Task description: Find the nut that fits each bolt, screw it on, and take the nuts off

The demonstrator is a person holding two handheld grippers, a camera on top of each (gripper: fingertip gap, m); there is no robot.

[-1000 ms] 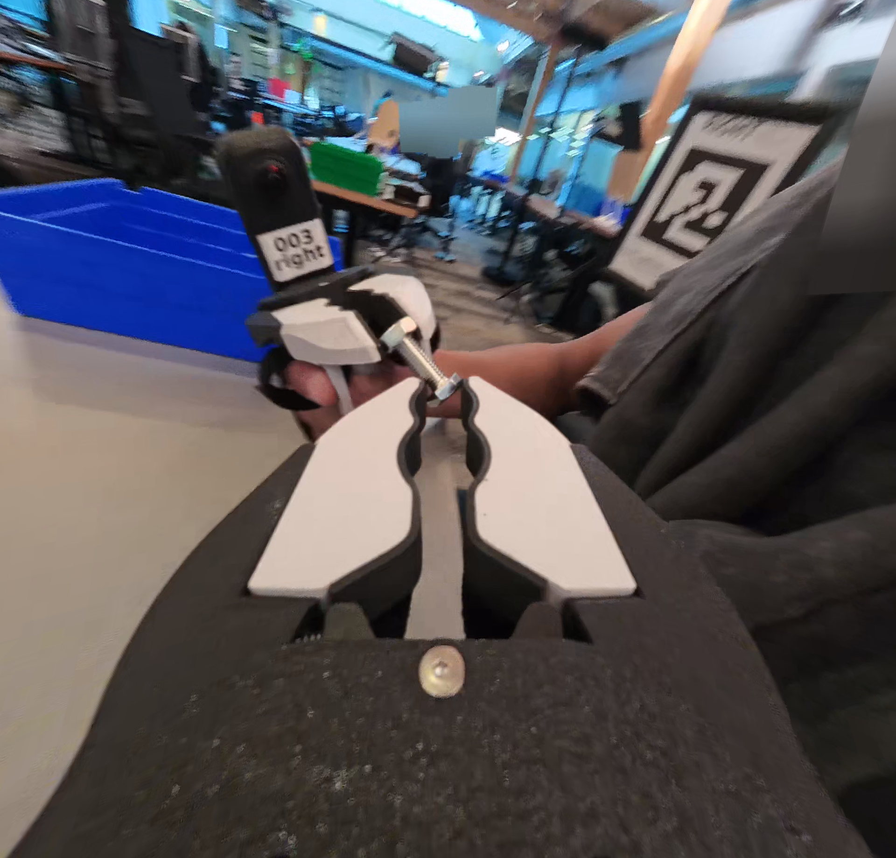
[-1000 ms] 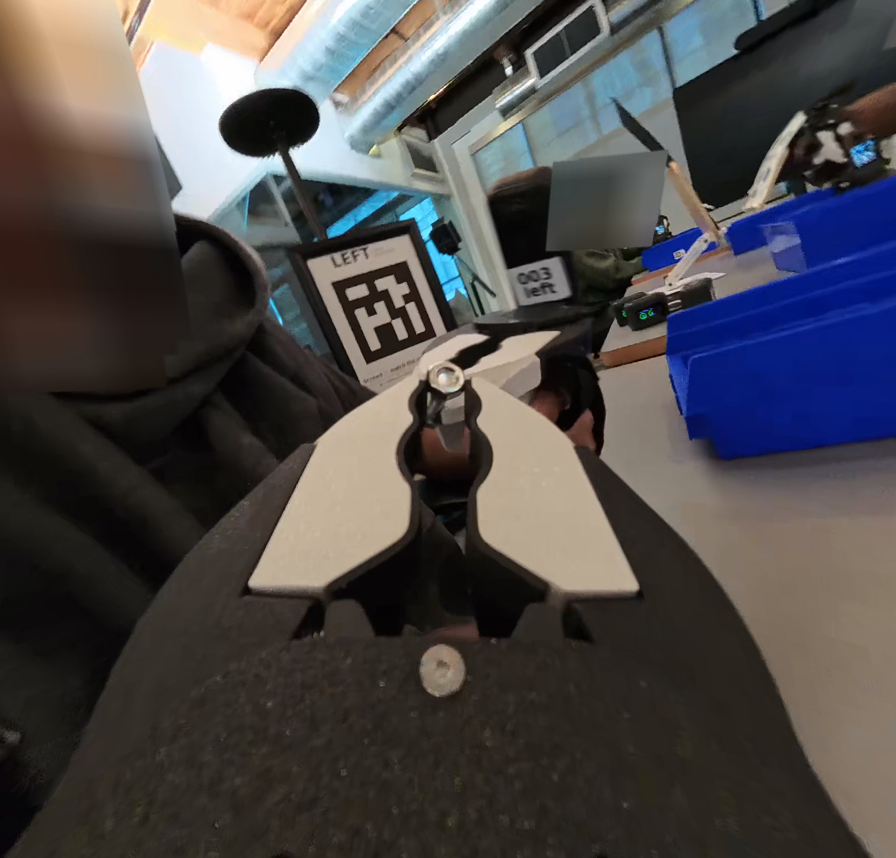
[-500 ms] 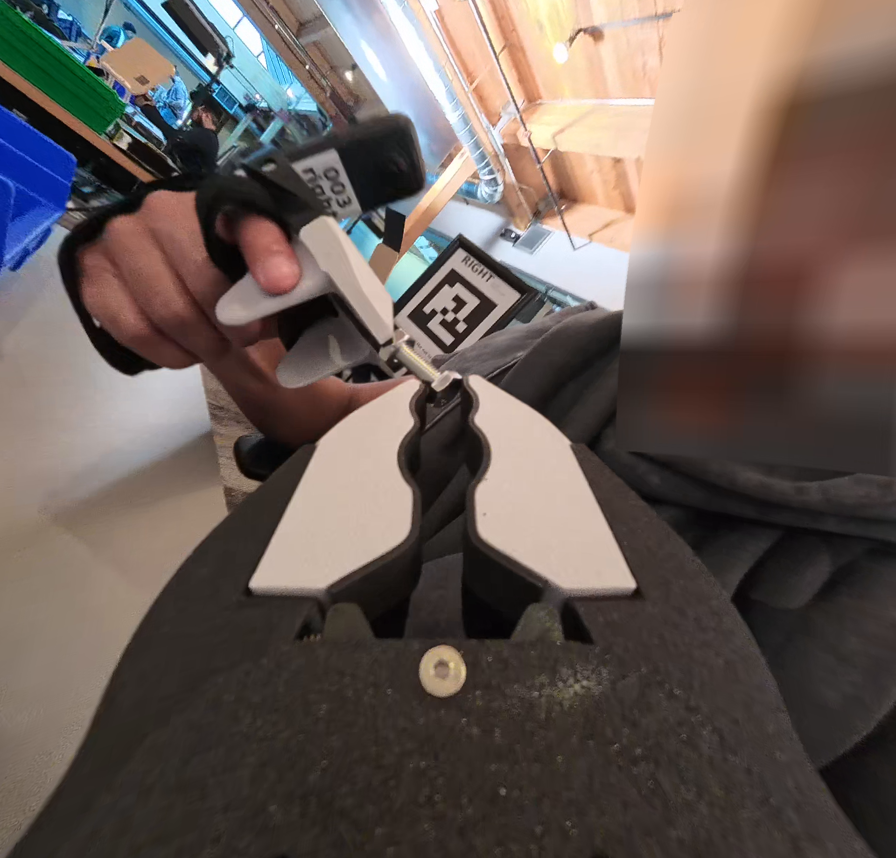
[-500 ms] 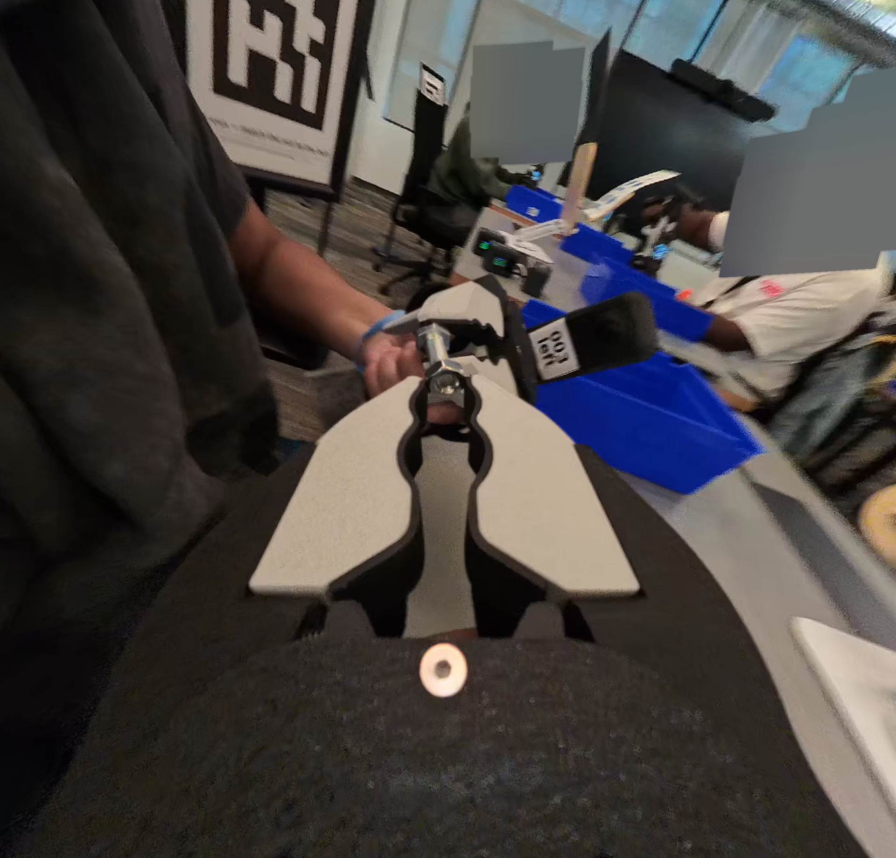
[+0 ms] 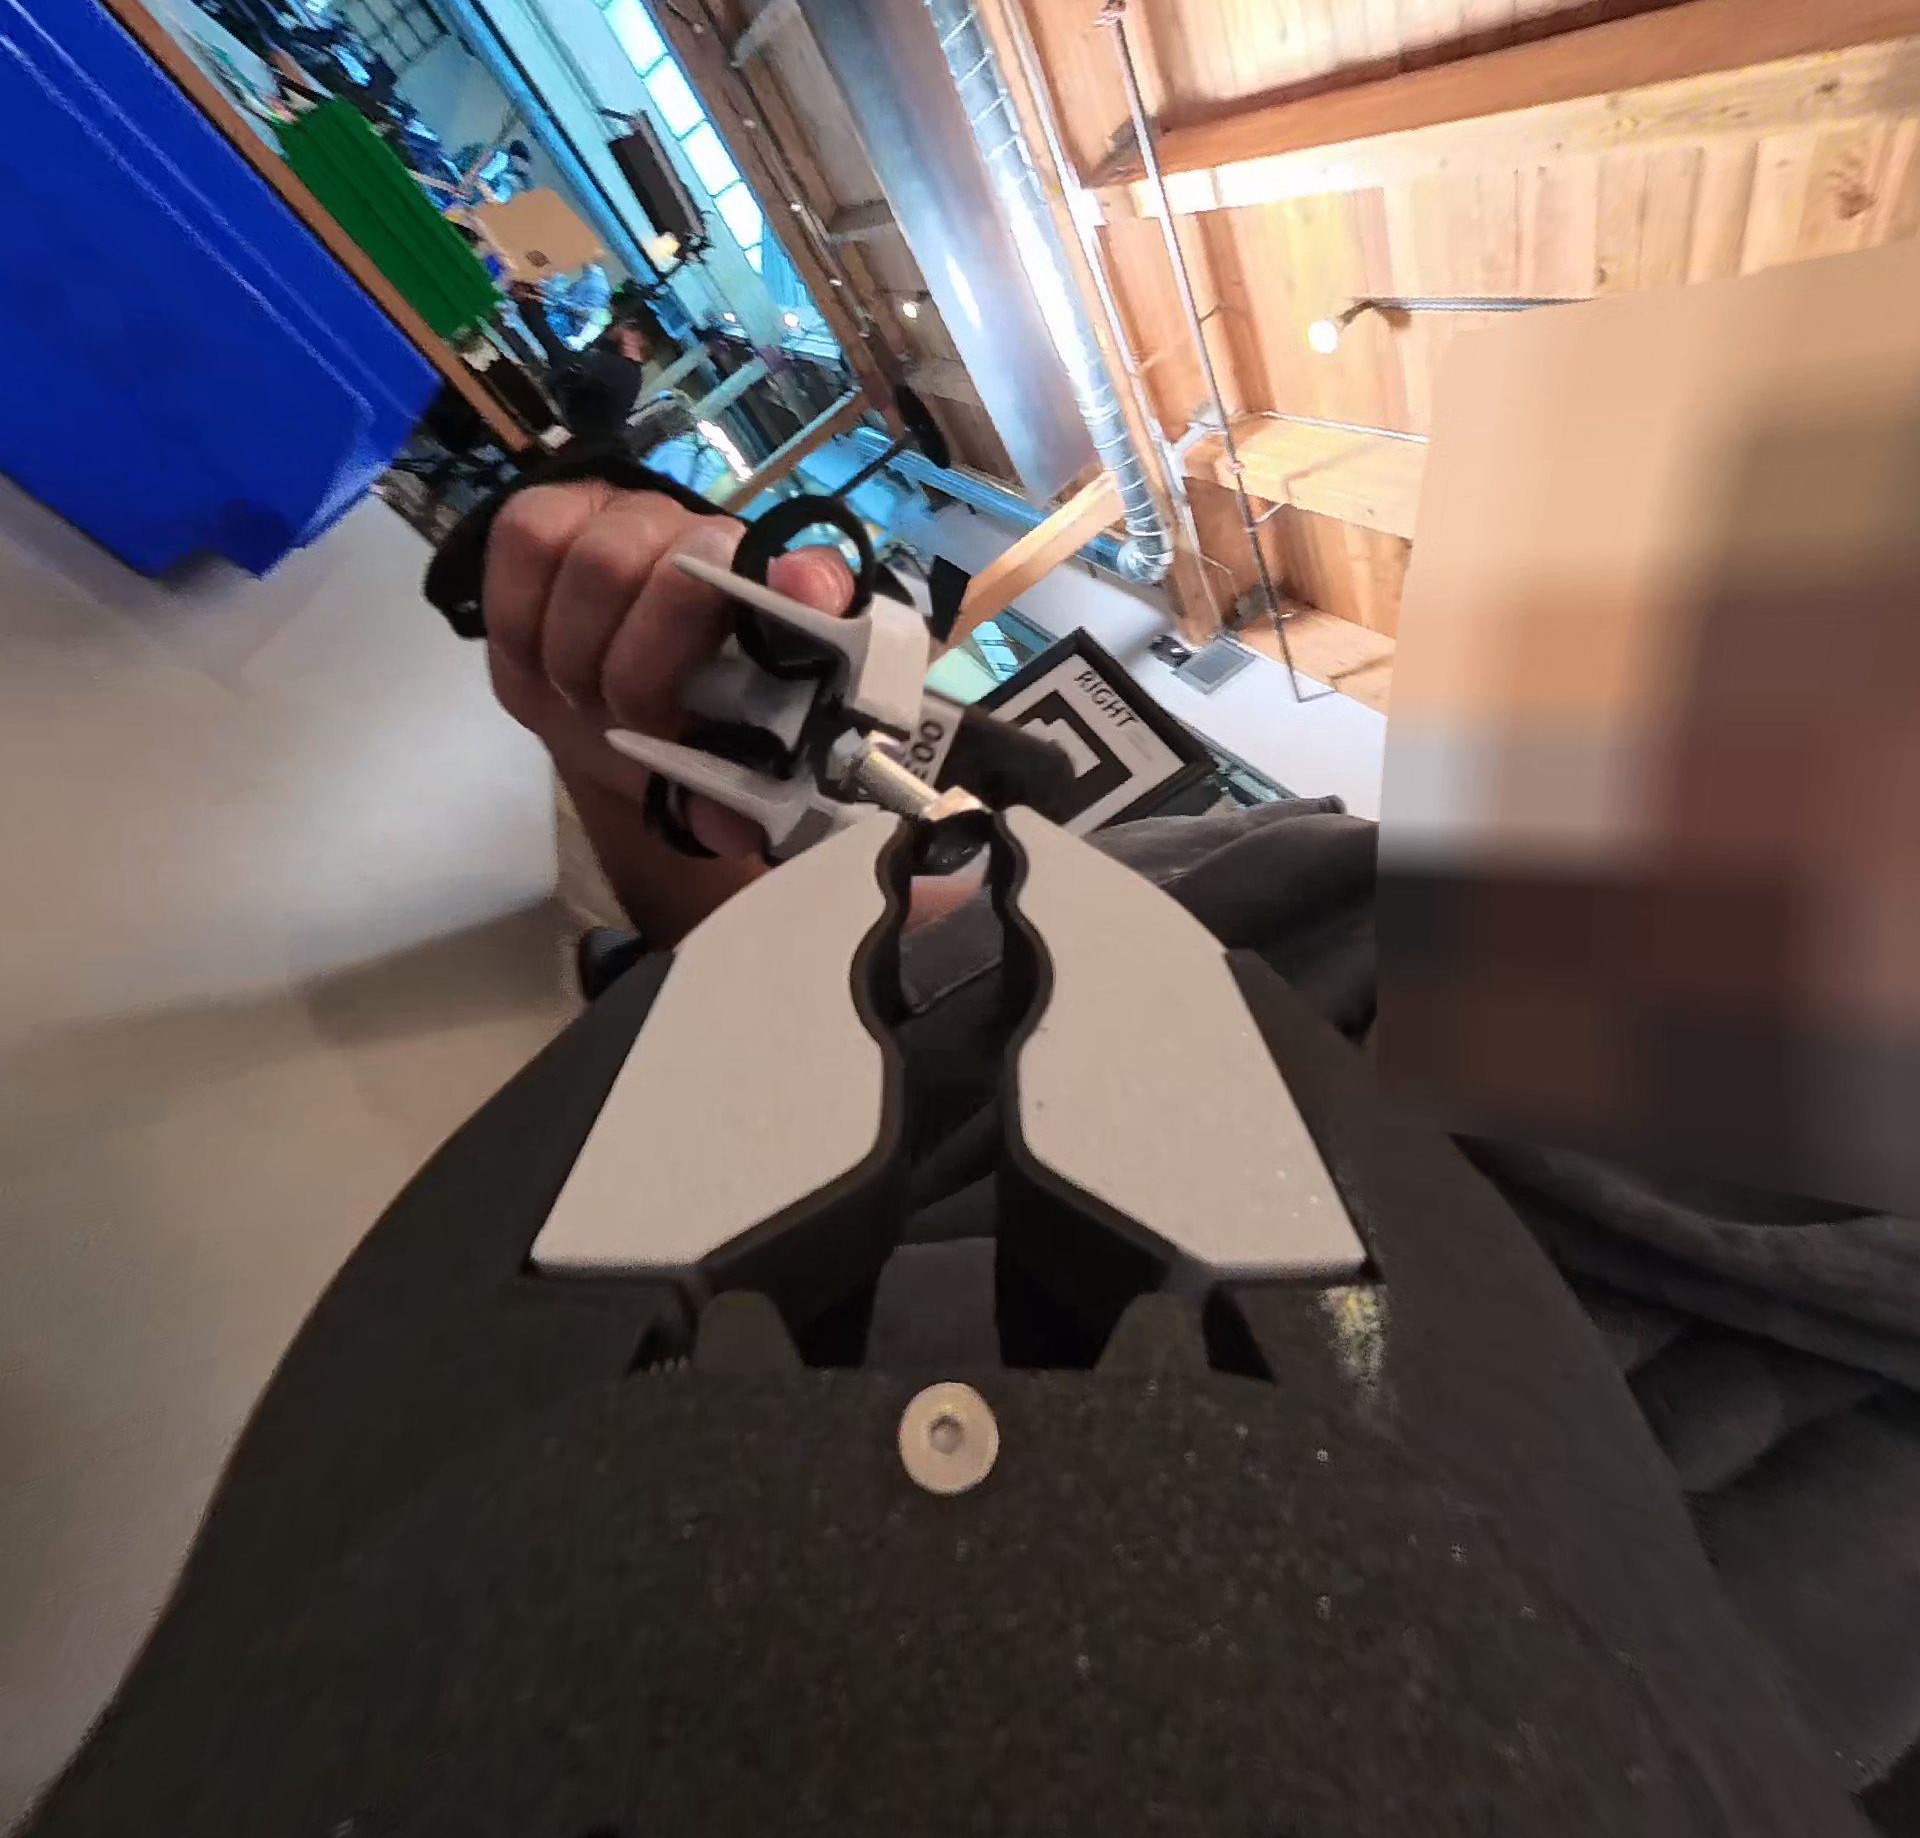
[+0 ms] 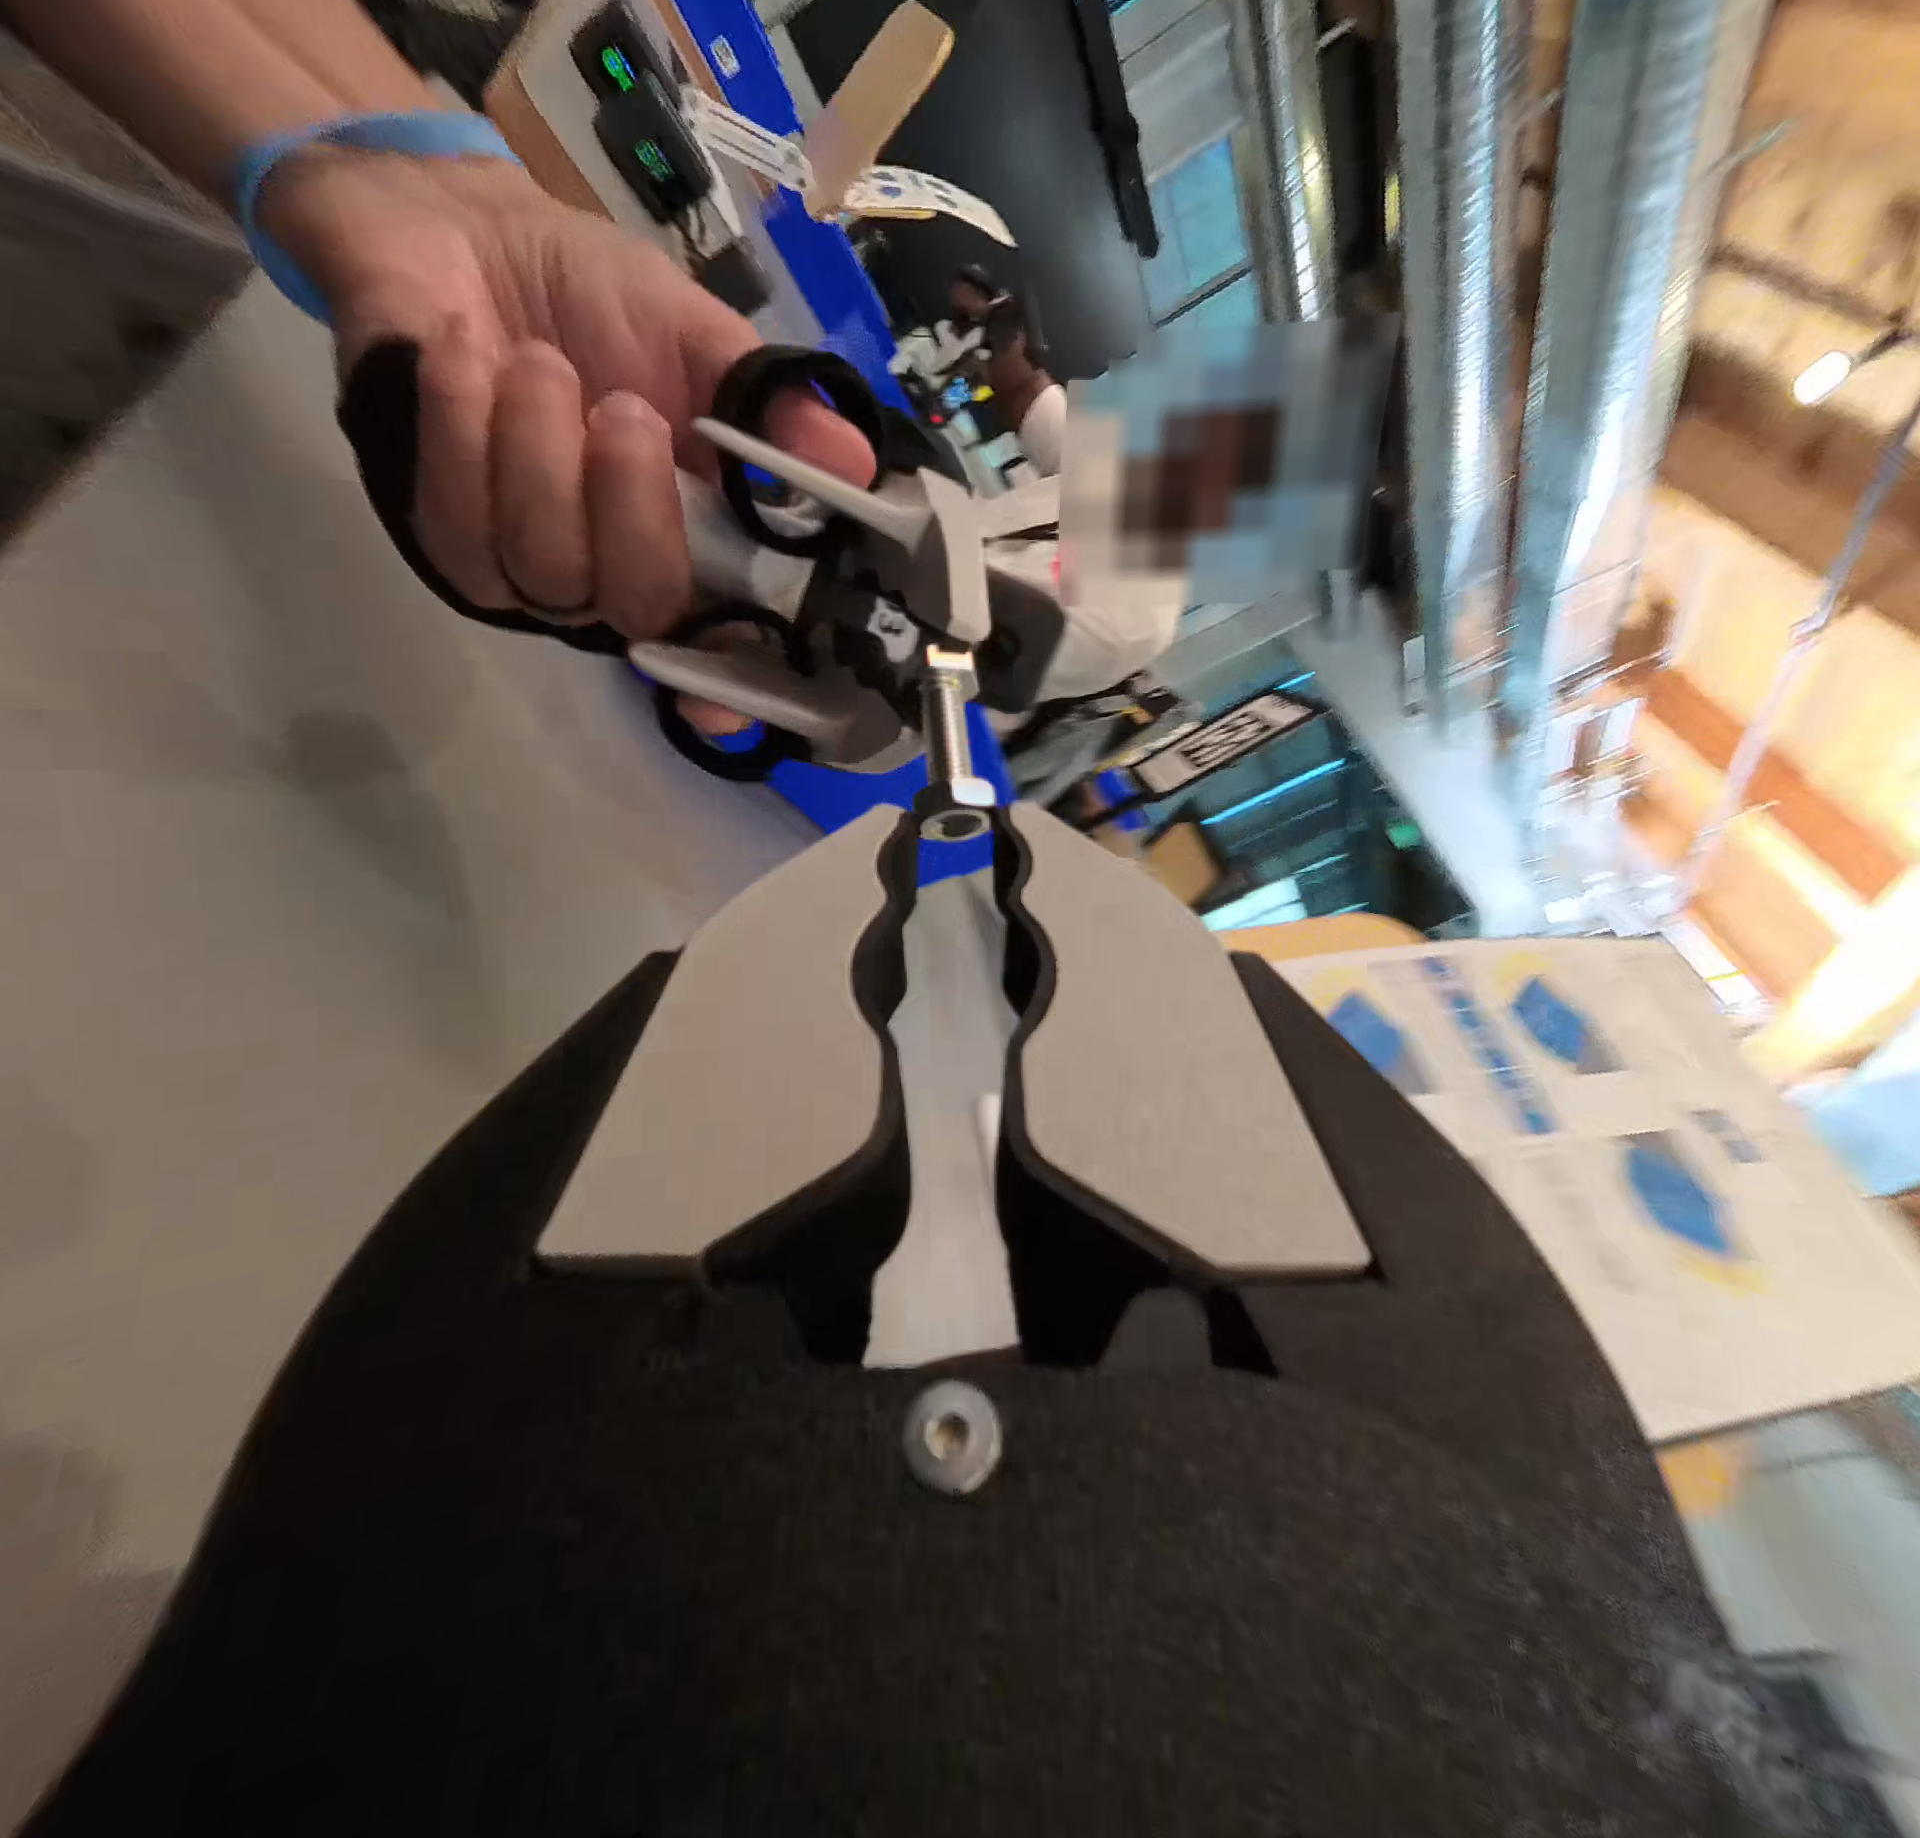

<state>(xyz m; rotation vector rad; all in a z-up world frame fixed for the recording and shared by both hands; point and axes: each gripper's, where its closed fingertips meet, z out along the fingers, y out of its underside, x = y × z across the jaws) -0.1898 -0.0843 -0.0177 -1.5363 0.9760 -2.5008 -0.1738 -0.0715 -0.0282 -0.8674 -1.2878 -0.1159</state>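
Note:
A silver bolt [image 5: 896, 778] spans the short gap between my two grippers, held in the air above the pale table [image 5: 208, 957]. My left gripper [image 5: 951, 824] is shut on the nut [image 5: 956, 806] at the bolt's threaded end. The right gripper [image 5: 831, 760] shows beyond it, clamped on the bolt's head. In the right wrist view my right gripper [image 6: 956, 820] is shut on the bolt's head end [image 6: 961, 789]. The threaded shank [image 6: 945, 723] runs up to the nut [image 6: 951, 658] in the left gripper [image 6: 951, 645]. A hand holds each gripper.
A blue bin [image 5: 156, 334] stands on the table at the far left. Printed sheets [image 6: 1558, 1113] lie on the table to the right. The person's dark grey hoodie [image 5: 1662, 1321] is close on the right. Other people and benches are far behind. The grippers are tip to tip, or close to it.
Both grippers have rolled strongly, so the room appears tilted. They stay joined through the bolt and nut, and both grips are unchanged.

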